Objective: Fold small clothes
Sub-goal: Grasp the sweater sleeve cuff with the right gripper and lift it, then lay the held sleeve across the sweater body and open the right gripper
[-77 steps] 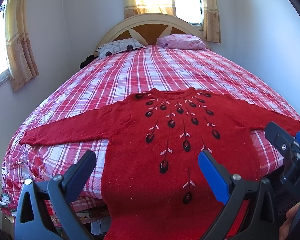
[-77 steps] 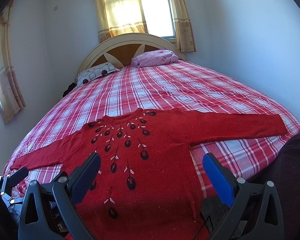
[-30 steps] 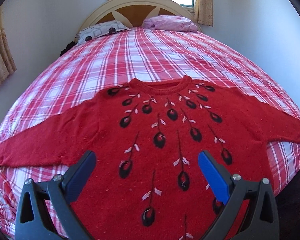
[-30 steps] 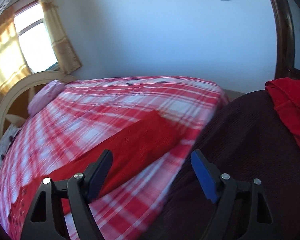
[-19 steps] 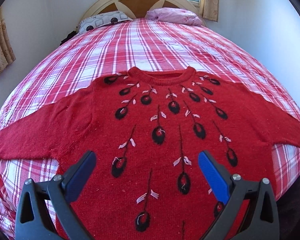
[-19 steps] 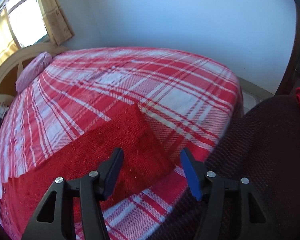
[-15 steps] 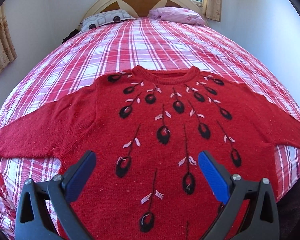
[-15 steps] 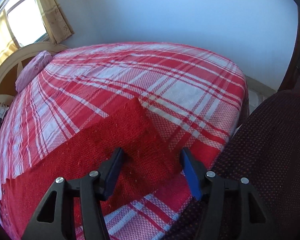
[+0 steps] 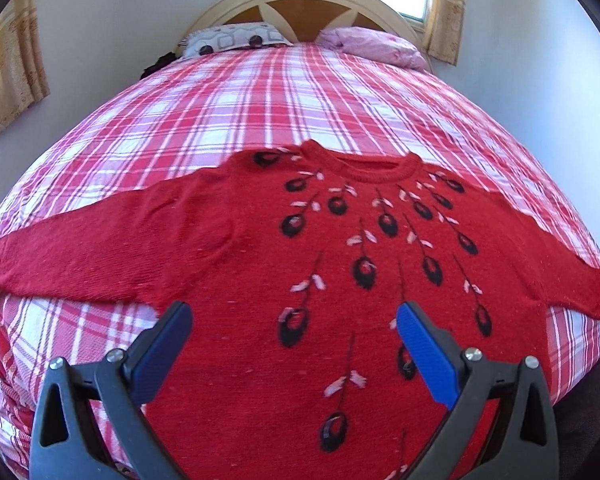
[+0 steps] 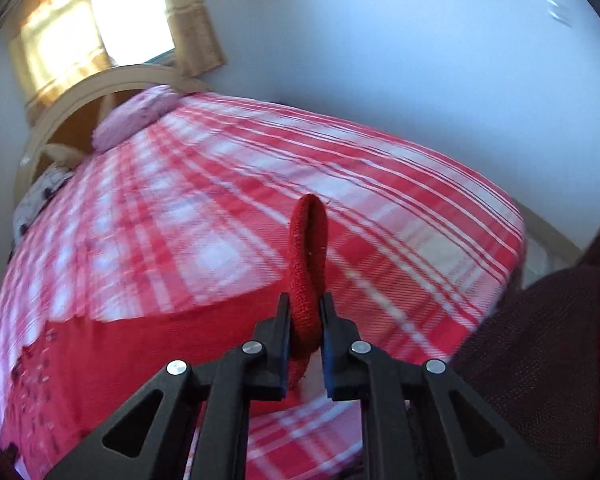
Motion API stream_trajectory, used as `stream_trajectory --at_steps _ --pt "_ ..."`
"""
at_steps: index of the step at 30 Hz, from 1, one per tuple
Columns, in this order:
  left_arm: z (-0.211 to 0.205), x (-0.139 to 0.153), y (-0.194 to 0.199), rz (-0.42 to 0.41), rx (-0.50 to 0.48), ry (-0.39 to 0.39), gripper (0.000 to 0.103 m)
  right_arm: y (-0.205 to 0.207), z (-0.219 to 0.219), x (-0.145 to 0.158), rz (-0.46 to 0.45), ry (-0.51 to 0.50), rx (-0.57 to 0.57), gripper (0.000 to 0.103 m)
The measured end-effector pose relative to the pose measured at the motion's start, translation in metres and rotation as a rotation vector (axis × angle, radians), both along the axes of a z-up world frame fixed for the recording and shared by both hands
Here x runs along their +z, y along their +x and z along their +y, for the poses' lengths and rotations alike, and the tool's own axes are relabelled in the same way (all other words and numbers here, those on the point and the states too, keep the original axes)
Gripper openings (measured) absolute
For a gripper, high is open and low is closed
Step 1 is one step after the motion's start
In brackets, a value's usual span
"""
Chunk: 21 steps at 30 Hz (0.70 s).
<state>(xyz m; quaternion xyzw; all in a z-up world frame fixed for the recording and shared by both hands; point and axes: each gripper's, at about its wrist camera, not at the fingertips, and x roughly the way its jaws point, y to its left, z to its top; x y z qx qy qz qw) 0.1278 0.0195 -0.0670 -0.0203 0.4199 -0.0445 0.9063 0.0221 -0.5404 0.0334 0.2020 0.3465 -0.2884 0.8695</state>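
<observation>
As sleeve fold needed lifted end, right gripper [image 10: 305,322] just closed, pinching sweater cuff [image 10: 308,256]; left gripper [image 9: 292,332] hovered wide open, empty, above sweater [image 9: 340,280].

sweater hem [image 9: 340,460] cut off, bedspread [image 10: 160,220] blurred

Window-lit fisheye views, right blurred

One gripper wide, one pinched tight

The left gripper [image 9: 292,320] points down at a slant with its two fingers far apart and nothing between them. The right gripper [image 10: 305,312] also tips down; its jaws have just been closing and now squeeze a fold of the red sweater sleeve [image 10: 308,248].
</observation>
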Motion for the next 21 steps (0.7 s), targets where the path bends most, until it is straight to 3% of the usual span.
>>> stream_trajectory --at_steps 3,7,9,11,16,21 --pt "0.017 0.0 -0.002 -0.002 0.035 -0.004 0.103 0.021 0.054 0.027 -0.058 0.017 0.137 0.012" --pt "0.046 0.002 -0.005 -0.016 0.098 0.005 0.103 0.058 0.165 0.058 -0.113 0.033 0.412 0.012" --pt "0.063 0.004 -0.007 -0.024 0.137 0.012 0.103 0.076 0.22 0.06 -0.12 0.044 0.538 0.012" --pt "0.08 0.005 -0.01 -0.026 0.176 0.01 0.103 0.1 0.283 0.05 -0.12 0.1 0.678 0.012" --pt "0.124 0.006 -0.016 -0.026 0.266 -0.004 0.103 0.148 0.409 0.0 -0.081 0.202 0.866 0.012" --pt "0.162 0.001 -0.019 -0.016 0.347 -0.015 0.103 0.18 0.509 -0.059 0.007 0.179 0.981 0.012"
